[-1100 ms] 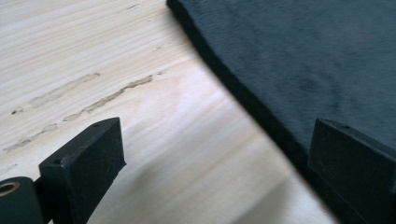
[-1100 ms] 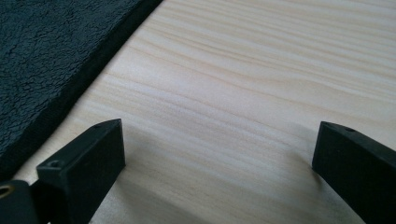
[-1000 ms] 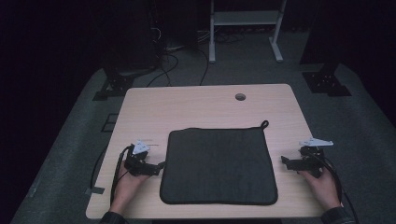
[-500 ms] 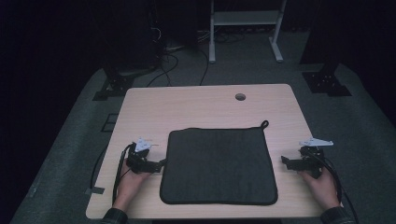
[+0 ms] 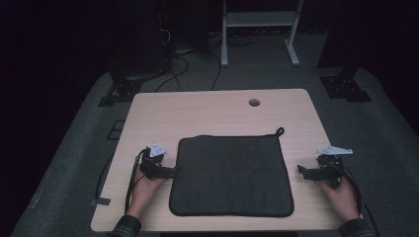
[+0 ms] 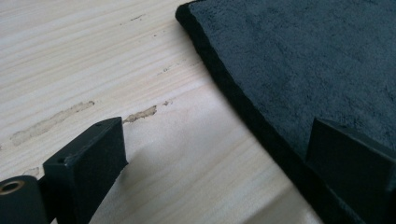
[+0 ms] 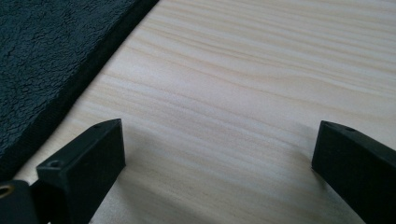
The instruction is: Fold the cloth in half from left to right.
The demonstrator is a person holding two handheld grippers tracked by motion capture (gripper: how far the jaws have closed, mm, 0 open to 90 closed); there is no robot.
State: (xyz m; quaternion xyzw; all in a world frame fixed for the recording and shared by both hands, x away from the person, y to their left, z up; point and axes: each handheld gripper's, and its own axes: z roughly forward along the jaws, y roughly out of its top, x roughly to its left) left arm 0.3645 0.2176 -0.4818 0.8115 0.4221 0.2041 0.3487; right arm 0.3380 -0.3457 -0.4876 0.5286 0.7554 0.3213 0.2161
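A dark grey square mat [image 5: 231,174] with a small loop at its far right corner lies flat on the near half of the pale wooden table [image 5: 207,111]. My left gripper [image 5: 170,171] rests on the table at the mat's left edge, jaws wide open; in the left gripper view its right jaw hangs over the mat [image 6: 317,65] while the left jaw is over bare wood. My right gripper [image 5: 301,171] sits on the table just right of the mat, open, with only wood between its jaws and the mat's edge [image 7: 56,56] off to the left.
A round cable hole [image 5: 254,102] sits near the table's far edge. Cables trail from both grippers toward the near edge. Beyond the table, the dark floor holds black stand bases, loose cables and a white frame [image 5: 257,29].
The left gripper has edged slightly right, closer to the mat's left edge. The right gripper has stayed put.
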